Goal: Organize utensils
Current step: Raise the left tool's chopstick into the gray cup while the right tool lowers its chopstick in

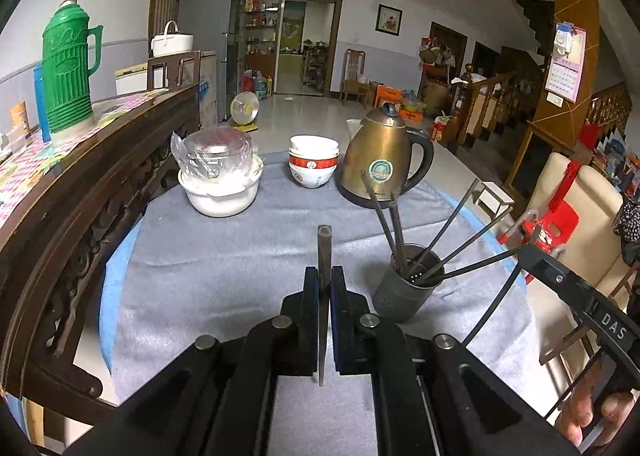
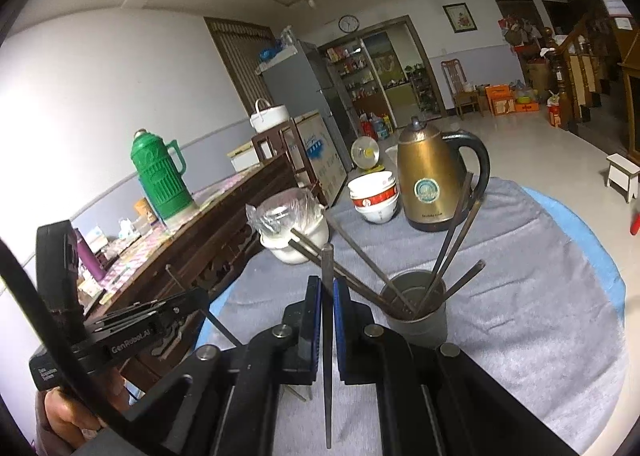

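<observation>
Two grippers are each clamped on a single dark chopstick above a round table covered with a grey cloth (image 1: pixel 224 256). The left gripper (image 1: pixel 325 280) has its padded jaws pressed together on a chopstick (image 1: pixel 324 252) that stands nearly upright between them, its blunt end rising above the pads and its thin tip reaching down below them. The right gripper (image 2: pixel 327 292) is likewise closed on its own chopstick (image 2: pixel 328 268), which runs straight along the gap between the blue-edged pads, from above the fingertips down toward the camera. A grey metal holder (image 1: pixel 404 292) stands on the cloth, just right of the left gripper in the left wrist view, and several more chopsticks (image 1: pixel 460 240) lean out of it, fanned in different directions. Behind it sits a bronze electric kettle (image 1: pixel 382 156) with a black handle, next to it a stack of white bowls (image 1: pixel 314 164) with red bands, and further left a white pot (image 1: pixel 220 192) with a plastic-wrapped glass dish on top. A green thermos (image 1: pixel 70 68) stands on the dark wooden sideboard at the table's left
</observation>
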`<state>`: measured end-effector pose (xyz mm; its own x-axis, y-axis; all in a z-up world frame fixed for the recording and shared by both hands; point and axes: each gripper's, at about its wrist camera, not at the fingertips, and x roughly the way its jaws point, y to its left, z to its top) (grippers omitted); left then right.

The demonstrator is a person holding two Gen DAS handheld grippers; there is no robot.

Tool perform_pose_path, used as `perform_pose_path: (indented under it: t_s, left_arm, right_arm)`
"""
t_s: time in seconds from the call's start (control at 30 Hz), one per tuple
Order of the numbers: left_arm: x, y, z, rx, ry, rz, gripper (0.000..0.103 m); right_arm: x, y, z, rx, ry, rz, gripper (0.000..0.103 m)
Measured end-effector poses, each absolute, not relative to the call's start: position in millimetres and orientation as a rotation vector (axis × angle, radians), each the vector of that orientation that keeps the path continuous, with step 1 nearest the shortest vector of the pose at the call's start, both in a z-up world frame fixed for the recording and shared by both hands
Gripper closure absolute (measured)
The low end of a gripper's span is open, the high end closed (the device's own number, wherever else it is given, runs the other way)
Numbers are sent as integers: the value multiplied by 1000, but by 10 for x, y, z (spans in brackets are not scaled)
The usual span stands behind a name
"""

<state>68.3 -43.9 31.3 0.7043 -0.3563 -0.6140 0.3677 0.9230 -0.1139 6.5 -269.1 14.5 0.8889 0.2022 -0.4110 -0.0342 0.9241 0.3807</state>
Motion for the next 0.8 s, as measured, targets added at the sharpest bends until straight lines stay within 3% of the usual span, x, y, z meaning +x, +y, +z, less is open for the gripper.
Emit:
perform_pose_path:
  t_s: [0.3,0.8]
  left_arm:
    - [669,-446,374,-14,688,-440,98]
    - [615,-909,1220,-26,518,-564,98]
  right_arm:
    - [24,-2816,210,390,438,95,96]
    - [142,-3158,862,332,233,-56,96]
